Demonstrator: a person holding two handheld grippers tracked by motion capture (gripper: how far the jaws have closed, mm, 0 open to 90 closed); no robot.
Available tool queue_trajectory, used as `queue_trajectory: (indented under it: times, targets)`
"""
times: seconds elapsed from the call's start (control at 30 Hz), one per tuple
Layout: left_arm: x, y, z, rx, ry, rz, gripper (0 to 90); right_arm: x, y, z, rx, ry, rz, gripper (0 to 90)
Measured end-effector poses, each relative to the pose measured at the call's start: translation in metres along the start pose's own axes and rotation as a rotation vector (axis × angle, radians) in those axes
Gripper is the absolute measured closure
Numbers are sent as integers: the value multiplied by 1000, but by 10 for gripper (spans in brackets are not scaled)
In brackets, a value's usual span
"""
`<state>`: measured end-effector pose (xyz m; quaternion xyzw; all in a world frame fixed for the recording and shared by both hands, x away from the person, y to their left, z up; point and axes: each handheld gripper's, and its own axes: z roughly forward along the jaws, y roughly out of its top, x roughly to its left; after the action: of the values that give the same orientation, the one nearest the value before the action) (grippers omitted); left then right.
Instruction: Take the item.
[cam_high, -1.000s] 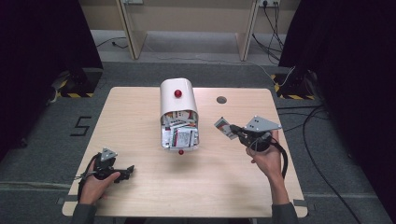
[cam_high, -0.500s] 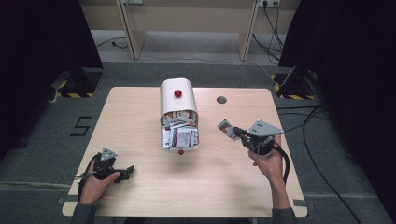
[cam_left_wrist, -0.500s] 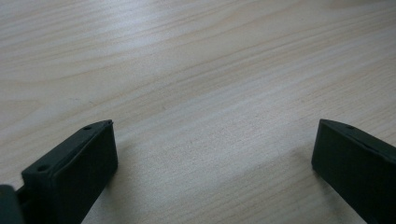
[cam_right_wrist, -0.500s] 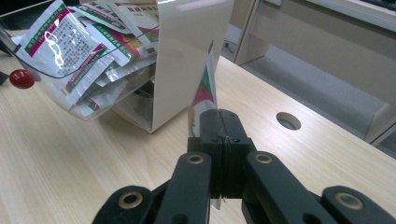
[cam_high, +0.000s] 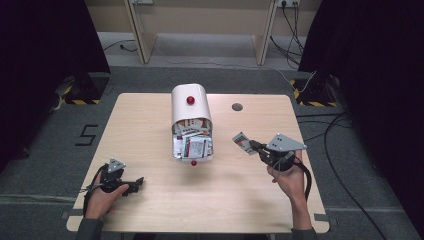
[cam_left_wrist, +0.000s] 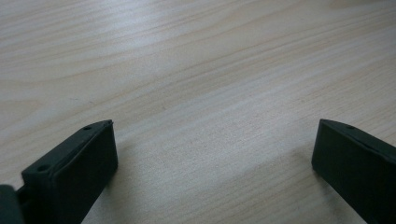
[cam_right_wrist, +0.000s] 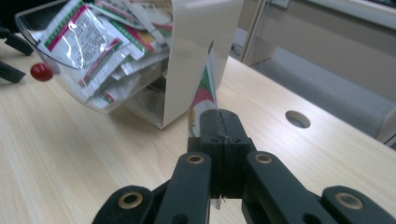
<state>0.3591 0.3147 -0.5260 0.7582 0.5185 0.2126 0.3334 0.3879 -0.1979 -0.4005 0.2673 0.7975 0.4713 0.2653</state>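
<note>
Right gripper view: sachet (cam_right_wrist: 204, 95) edge-on in clamped right tongs (cam_right_wrist: 223, 122), print unreadable; left tongs (cam_left_wrist: 212, 154) agape.

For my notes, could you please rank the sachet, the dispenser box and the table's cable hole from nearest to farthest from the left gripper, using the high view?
From the left gripper:
1. Dispenser box, mid-table.
2. Sachet, pinched in the right gripper's fingers.
3. Cable hole, far right.

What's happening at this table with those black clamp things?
A person sits at a wooden table with a gripper in each hand. The right gripper pinches a small packet, held beside a white box whose open clear flap is full of similar packets. The left gripper rests open on bare wood.
</note>
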Motion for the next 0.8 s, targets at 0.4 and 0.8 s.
queue_trajectory:
  times: [0.4, 0.8]
  targets:
    - [0, 0, 0, 0, -2, 1, 0, -4, -17, 19, 60, 12, 25, 900]
    - [0, 0, 0, 0, -2, 2, 0, -2, -30, 37, 132, 9, 17, 900]
